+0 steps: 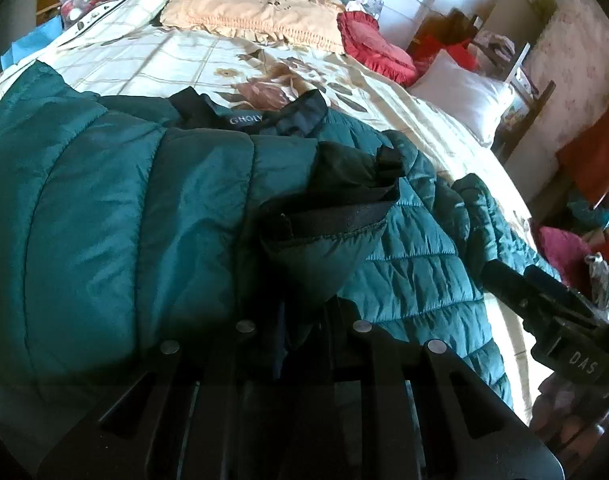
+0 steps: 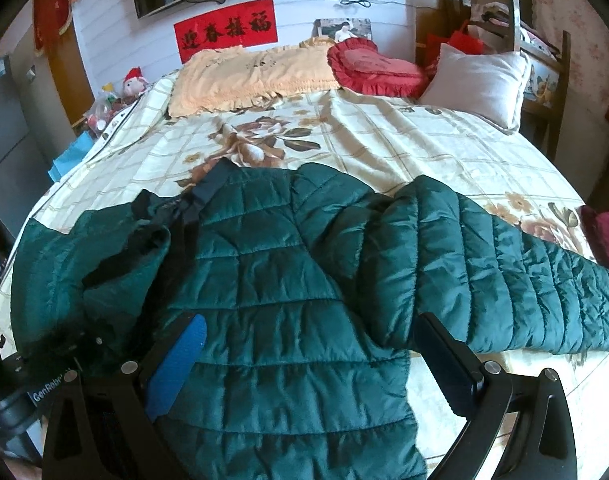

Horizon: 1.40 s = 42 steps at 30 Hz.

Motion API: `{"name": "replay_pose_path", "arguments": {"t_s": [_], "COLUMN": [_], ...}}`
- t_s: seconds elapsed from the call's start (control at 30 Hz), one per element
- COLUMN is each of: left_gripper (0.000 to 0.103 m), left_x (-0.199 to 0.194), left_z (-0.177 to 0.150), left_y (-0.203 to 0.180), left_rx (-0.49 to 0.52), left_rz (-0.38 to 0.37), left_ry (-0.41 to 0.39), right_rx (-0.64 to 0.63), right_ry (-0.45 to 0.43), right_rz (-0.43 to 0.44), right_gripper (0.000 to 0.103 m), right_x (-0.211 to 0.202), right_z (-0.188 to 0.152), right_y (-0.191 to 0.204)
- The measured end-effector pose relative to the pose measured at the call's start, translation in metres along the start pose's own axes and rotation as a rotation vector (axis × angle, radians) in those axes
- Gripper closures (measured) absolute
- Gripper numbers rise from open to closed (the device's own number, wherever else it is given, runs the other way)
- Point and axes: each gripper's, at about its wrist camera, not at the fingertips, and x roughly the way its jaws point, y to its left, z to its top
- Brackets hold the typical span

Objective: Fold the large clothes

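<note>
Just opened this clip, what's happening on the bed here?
A person with a gripper in each hand is folding a teal quilted puffer jacket spread on a floral bedspread. The left gripper is shut on a sleeve cuff, holding it over the jacket's body. The right gripper is open, its fingers either side of the lower body, gripping nothing. The other sleeve lies stretched out sideways.

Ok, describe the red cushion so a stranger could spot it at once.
Start at the bed with the floral checked cover. At its head, the heart-shaped red cushion lies between a peach frilled pillow and a plain white pillow. Only it is red and heart-shaped.
</note>
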Motion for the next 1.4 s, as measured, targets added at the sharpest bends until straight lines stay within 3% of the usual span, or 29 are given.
{"name": "replay_pose_path", "arguments": {"t_s": [0.17, 0.23, 0.33, 0.4, 0.8, 1.1, 1.27, 1.4], "left_gripper": [0.084, 0.063, 0.045, 0.041, 0.041, 0.041, 0.041, 0.041], "left_x": [0.001, 0.0, -0.01, -0.02, -0.09, -0.135, -0.134, -0.125], "left_z": [-0.001, -0.001, -0.002, -0.003, -0.015, -0.023, -0.026, -0.029], "left_y": [-0.004, -0.004, -0.007, -0.011, 0.008, 0.089, 0.136, 0.159], "left_rx": [-0.007, -0.02, -0.024, -0.005, 0.013, -0.029, -0.096, -0.14], "left_rz": [-0.005, -0.039, -0.076, -0.07, -0.018, 0.156, 0.247, 0.259], "left_ry": [0.005, 0.011, 0.001, -0.015, -0.057, -0.121, -0.14, -0.125], "right_rx": [0.015, 0.018, 0.018, 0.019, 0.028, 0.006, 0.035, 0.019], "right_ry": [0.012, 0.016, 0.018, 0.018, 0.021, 0.064, 0.118, 0.157], "right_rz": [-0.003, -0.003, -0.006, -0.011, 0.04, 0.134, 0.201, 0.221], "right_gripper": [0.0, 0.0, 0.0, 0.0, 0.0, 0.0, 0.0, 0.0], "right_x": [0.004, 0.004, 0.005, 0.003, -0.006, 0.011, 0.034, 0.052], "right_z": [-0.001, -0.001, -0.002, -0.002, 0.0, 0.003, 0.003, 0.003], "right_y": [-0.009, -0.01, -0.011, -0.012, -0.001, 0.042, 0.062, 0.081]}}
